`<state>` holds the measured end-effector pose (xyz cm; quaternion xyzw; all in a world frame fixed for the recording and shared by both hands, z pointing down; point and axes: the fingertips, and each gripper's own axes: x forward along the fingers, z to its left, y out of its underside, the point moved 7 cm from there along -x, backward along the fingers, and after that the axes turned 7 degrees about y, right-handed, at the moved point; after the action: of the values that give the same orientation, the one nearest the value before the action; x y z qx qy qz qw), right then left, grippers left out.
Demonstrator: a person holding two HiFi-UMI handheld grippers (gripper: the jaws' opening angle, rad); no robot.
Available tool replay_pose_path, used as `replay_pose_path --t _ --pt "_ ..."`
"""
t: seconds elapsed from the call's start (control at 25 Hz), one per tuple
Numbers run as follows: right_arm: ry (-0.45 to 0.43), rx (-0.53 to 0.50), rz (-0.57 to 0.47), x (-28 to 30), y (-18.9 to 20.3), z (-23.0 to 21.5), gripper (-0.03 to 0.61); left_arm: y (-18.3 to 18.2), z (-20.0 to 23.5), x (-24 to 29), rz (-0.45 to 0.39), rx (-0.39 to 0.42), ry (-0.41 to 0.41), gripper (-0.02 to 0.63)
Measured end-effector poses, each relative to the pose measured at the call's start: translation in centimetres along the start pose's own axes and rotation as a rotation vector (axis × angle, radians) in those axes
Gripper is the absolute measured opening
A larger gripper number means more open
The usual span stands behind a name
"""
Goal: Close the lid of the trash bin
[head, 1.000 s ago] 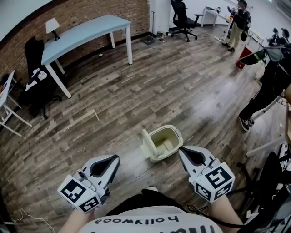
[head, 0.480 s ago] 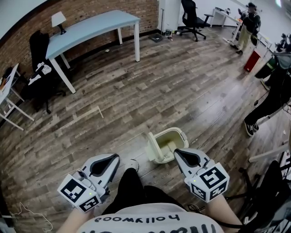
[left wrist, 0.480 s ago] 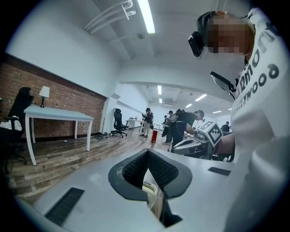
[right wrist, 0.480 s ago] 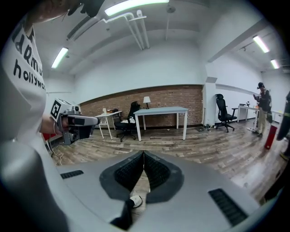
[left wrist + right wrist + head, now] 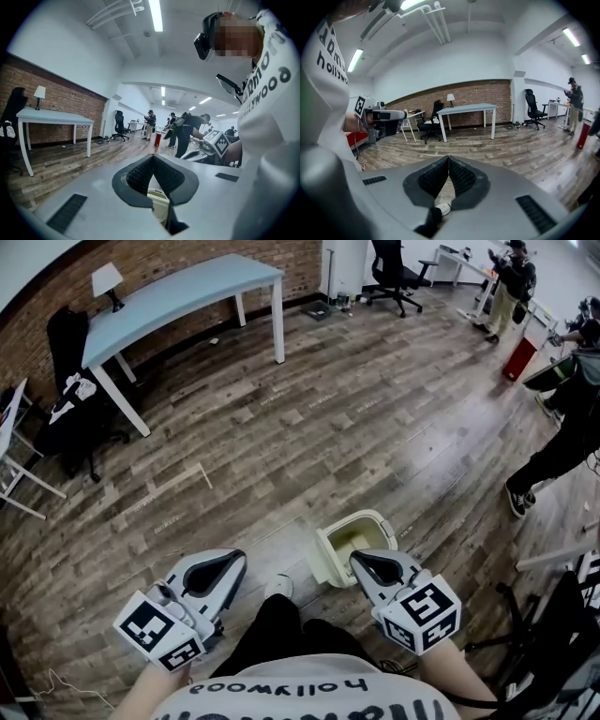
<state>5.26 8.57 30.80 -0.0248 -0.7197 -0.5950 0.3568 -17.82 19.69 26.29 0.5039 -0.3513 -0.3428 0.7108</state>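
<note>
While trash bin [image 5: 373, 519] stands open, left tongs [image 5: 236, 562] and right tongs [image 5: 358, 561] closed, wood floor [image 5: 309, 437] round rim

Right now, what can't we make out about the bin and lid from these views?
- Trash bin near rim: head view, covered by the right gripper.
- Bin contents: head view, too small; only a pale inside shows.
- Lid hinge: head view, too small to tell.
- Left gripper view: the left gripper body hides all but a sliver of the bin below its shut jaws.
- Right gripper view: the bin does not show.
</note>
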Motion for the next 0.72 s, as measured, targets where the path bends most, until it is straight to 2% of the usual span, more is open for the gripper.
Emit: replay_pose_path --t 0.28,0.72 --pt "-0.056 0.010 0.044 3.2 0.3 0.4 0.009 0.0 2.5 0.3 0.026 -0.020 -0.021 0.008" --pt "-0.120 -0.004 0.139 7.6 2.2 0.8 0.009 0.9 4.2 -0.8 0.063 -0.048 -0.065 0.008"
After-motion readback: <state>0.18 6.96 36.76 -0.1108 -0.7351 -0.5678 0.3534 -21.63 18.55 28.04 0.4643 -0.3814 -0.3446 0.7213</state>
